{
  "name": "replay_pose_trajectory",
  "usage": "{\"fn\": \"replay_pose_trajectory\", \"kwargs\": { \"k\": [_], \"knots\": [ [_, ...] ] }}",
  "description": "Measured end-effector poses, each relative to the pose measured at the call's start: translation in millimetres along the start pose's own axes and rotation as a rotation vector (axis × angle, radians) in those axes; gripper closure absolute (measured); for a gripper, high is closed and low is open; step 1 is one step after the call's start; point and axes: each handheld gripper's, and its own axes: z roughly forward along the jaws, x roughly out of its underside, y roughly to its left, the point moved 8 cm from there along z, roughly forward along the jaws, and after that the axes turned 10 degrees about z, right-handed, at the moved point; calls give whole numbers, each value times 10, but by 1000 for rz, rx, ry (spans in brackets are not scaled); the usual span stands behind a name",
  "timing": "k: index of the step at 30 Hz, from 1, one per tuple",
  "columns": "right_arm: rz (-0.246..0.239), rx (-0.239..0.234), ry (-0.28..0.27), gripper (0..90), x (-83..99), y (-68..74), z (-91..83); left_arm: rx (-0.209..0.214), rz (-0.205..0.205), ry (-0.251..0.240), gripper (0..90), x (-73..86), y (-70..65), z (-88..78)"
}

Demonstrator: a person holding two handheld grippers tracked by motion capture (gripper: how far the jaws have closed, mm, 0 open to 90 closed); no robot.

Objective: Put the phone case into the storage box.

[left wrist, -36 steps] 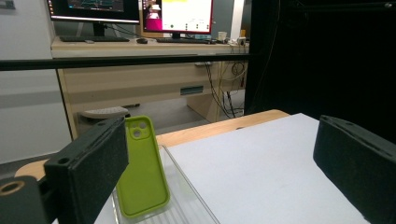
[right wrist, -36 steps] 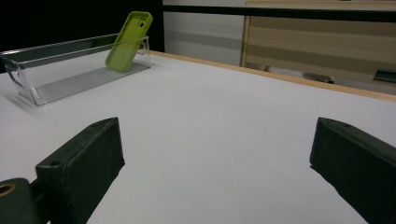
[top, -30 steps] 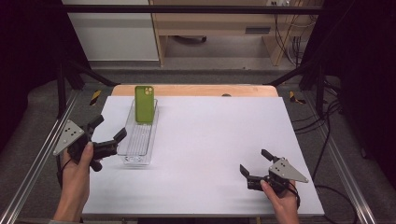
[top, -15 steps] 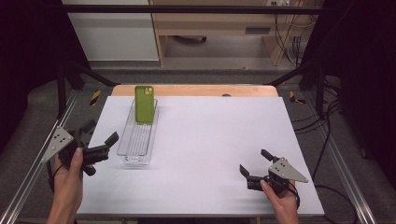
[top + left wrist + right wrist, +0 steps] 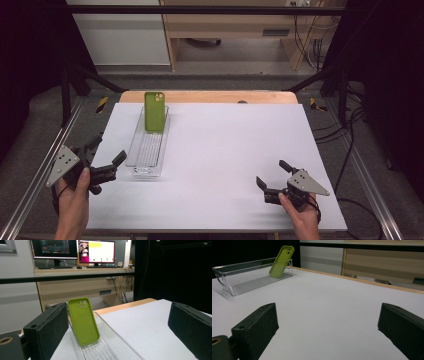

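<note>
A matte green phone case (image 5: 155, 111) with rounded corners leans upright against the far end of a long, clear ribbed plastic tray (image 5: 146, 150) on the smooth white tabletop (image 5: 225, 160). Left tongs (image 5: 106, 156) and right tongs (image 5: 270, 174) are both released, jaws spread wide and holding nothing.

Clear tray (image 5: 110, 345) near end cut off by left gripper view's bottom edge. Green phone (image 5: 83, 320) lower edge blurred behind tray wall. Monitors (image 5: 96, 251) cropped at top, screen text too small to read.
</note>
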Motion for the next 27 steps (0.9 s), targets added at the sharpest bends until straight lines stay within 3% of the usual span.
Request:
{"fn": "replay_pose_trajectory", "kwargs": {
  "k": [23, 27],
  "knots": [
    [-4, -2, -9, 32, -15, -21, -20, 21, 40, 16, 24, 283, -195, 55],
    [-5, -1, -11, 33, -16, -26, -20, 7, 51, 3, 24, 337, -197, 46]
  ]
}}
